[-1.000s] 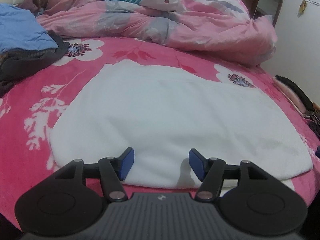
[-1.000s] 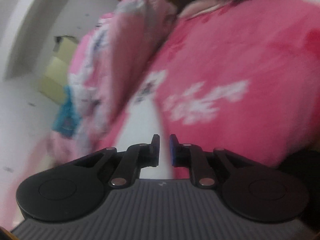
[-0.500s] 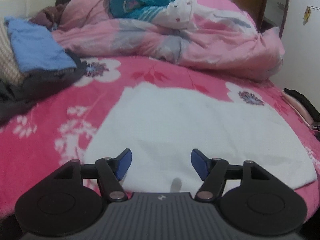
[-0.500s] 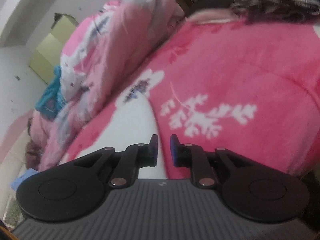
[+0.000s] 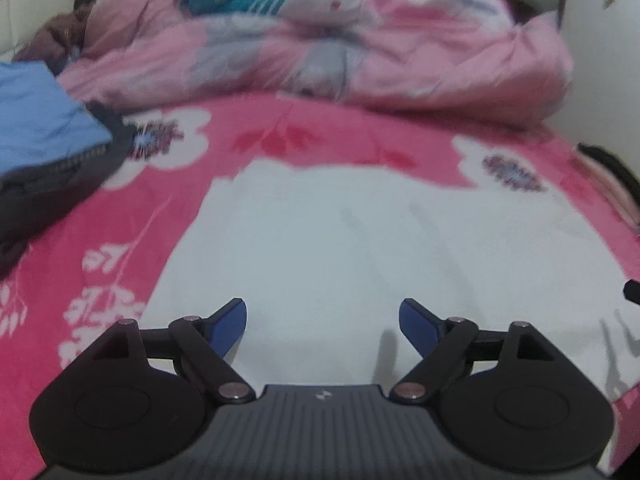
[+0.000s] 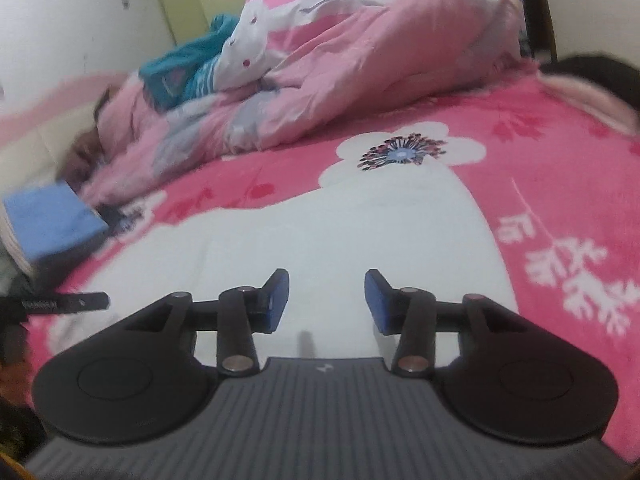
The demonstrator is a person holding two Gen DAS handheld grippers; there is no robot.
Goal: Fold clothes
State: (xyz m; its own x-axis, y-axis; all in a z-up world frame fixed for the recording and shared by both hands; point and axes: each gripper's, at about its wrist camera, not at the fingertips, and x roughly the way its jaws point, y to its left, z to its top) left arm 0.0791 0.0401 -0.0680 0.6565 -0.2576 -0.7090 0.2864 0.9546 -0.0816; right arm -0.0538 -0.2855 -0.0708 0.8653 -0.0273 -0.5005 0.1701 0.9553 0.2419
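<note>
Across the centre of both frames, a folded white garment (image 5: 360, 248) was spread flat on the pink floral bed (image 5: 120, 264). Left gripper (image 5: 322, 322) and right gripper (image 6: 326, 300) were seen above its near edge, jaws just opened, nothing held between them.

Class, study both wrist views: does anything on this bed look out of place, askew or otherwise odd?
Nothing is damaged or spilled. The white garment lies flat on the pink floral bedspread, held by neither gripper. The untidy parts are the bunched pink quilt at the back and the blue and dark clothes heaped at the left edge.
</note>
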